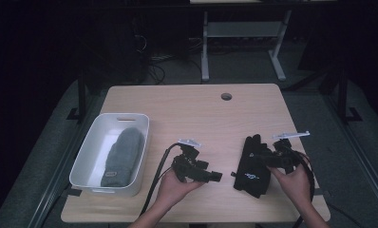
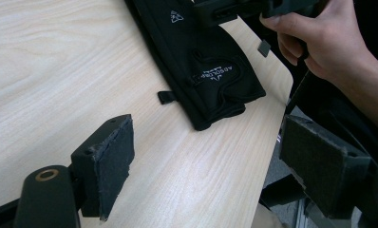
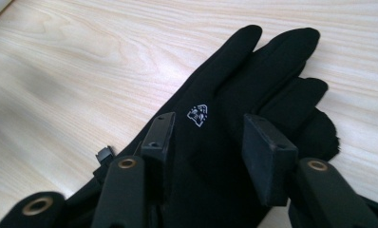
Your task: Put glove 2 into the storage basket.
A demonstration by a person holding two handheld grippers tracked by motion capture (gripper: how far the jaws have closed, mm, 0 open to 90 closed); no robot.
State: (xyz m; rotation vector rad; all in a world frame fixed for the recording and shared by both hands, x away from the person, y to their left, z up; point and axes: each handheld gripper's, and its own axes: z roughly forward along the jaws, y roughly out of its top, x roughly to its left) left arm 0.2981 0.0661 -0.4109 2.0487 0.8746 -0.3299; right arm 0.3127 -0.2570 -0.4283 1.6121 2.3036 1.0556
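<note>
A black glove (image 1: 250,176) with small white logos lies flat on the wooden table (image 1: 187,107) at the front right, fingers pointing away from me. My right gripper (image 1: 262,155) is low over its middle; in the right gripper view the jaws (image 3: 211,138) stand open over the glove's back (image 3: 253,71), one on each side of the logo, gripping nothing. My left gripper (image 1: 216,176) is held just left of the glove, pointing at it. Its pads (image 2: 112,159) are wide apart with bare table between them, and the glove's cuff (image 2: 211,76) lies ahead.
A white plastic bin (image 1: 88,151) at the table's left holds a grey knitted mitten (image 1: 124,156). A cable hole (image 1: 226,96) sits near the far edge. The table's front right corner (image 2: 284,78) is close to the glove. A desk frame (image 1: 244,42) stands beyond the table.
</note>
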